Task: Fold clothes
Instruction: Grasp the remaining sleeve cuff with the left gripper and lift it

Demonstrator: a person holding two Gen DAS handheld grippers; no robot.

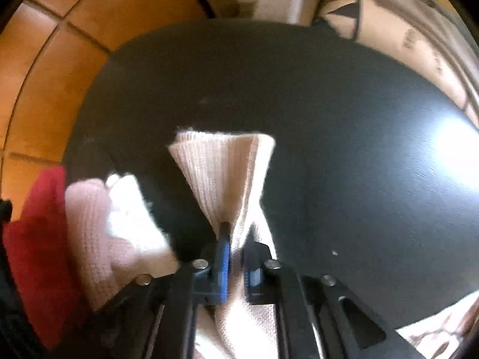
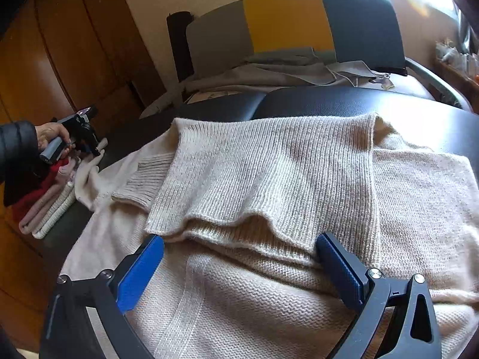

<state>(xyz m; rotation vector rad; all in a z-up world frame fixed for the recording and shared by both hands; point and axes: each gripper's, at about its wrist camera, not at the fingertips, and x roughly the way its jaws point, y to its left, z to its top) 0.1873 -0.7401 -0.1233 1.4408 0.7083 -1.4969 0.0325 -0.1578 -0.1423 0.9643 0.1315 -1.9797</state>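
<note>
A cream knit sweater (image 2: pixel 269 179) lies spread on a dark padded surface (image 2: pixel 329 101), with one part folded over its middle. My right gripper (image 2: pixel 239 251) hovers low over the edge of that fold. It is open wide, a blue pad on each side, and neither pad presses the cloth. In the left wrist view my left gripper (image 1: pixel 236 233) is shut on a narrow cream knit part of the sweater (image 1: pixel 221 167), whose ribbed end fans out beyond the tips. The right wrist view shows a hand (image 2: pixel 51 134) holding the left gripper (image 2: pixel 95 149) at the sweater's far left end.
A stack of folded clothes, red, pink and white, (image 2: pixel 45 206) (image 1: pixel 74 239) sits at the surface's left edge. Behind it stands a chair with a grey, yellow and dark back (image 2: pixel 287 21) and grey garments (image 2: pixel 269 71) on its seat. Wooden cabinet doors (image 2: pixel 60 59) line the left.
</note>
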